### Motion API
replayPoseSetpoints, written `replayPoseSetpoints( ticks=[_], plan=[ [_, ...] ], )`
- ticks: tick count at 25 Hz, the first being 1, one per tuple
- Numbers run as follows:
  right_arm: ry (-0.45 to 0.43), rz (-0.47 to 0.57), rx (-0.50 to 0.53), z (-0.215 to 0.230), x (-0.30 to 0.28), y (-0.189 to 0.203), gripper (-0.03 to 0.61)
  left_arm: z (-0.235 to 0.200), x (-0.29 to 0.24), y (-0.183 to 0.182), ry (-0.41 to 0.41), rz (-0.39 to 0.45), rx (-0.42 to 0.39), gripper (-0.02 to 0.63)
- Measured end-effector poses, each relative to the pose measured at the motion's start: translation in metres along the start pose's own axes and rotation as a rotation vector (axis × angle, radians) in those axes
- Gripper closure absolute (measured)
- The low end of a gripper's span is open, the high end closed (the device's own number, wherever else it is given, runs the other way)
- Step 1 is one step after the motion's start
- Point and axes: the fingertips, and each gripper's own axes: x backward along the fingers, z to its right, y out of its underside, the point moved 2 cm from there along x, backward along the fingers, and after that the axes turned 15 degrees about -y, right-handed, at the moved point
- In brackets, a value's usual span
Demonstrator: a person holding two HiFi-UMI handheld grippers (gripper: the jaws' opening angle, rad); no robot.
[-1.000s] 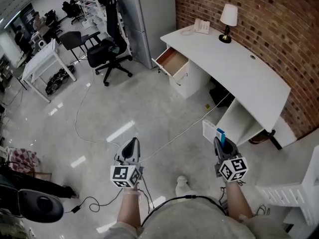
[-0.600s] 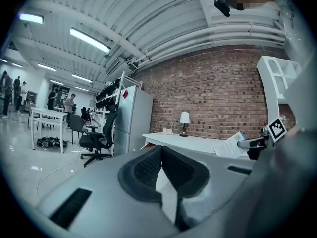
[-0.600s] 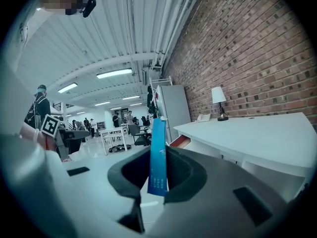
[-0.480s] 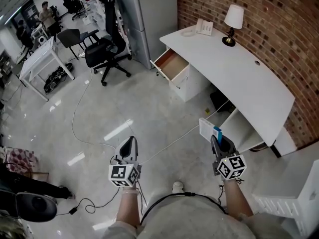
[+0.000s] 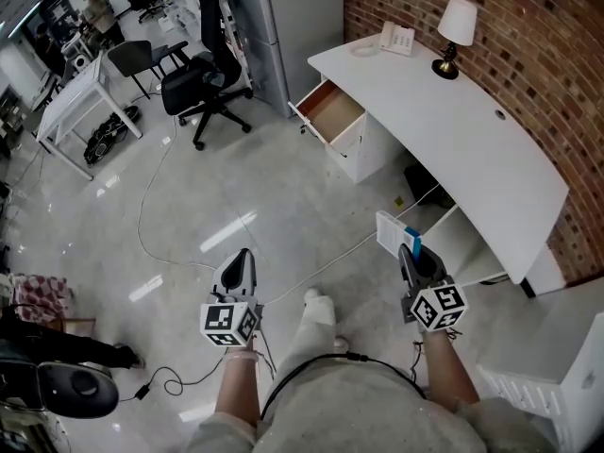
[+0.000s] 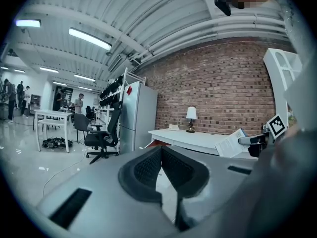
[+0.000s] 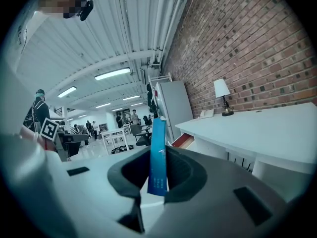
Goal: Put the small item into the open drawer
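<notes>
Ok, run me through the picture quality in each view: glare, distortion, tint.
Head view: evenly lit and sharp, with bright glare streaks on the glossy floor. Left gripper view: fisheye circle with black corners. Right gripper view: same fisheye, the brick wall courses curve, cold bluish tint; the small box in the jaws is sharp.

Pinching a slim blue packet (image 7: 158, 158) upright between the dark padded jaws of the right gripper (image 7: 157, 151). Beyond, looking along a white desk (image 7: 257, 133) set against a brick wall (image 7: 242, 48), with a table lamp (image 7: 222, 90) and telephone (image 7: 207, 113) at its far end, an open drawer (image 7: 184, 141) just below, a grey cabinet (image 7: 171, 108) behind.
</notes>
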Motion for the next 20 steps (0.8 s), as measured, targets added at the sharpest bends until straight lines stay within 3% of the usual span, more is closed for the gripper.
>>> replayPoseSetpoints(
  ticks=[20],
  plan=[
    [0.064, -0.017, -0.042, 0.089, -0.160, -0.031, 0.512, -0.041, -0.206, -0.032, 0.070, -0.021, -0.003, 0.609]
  ],
)
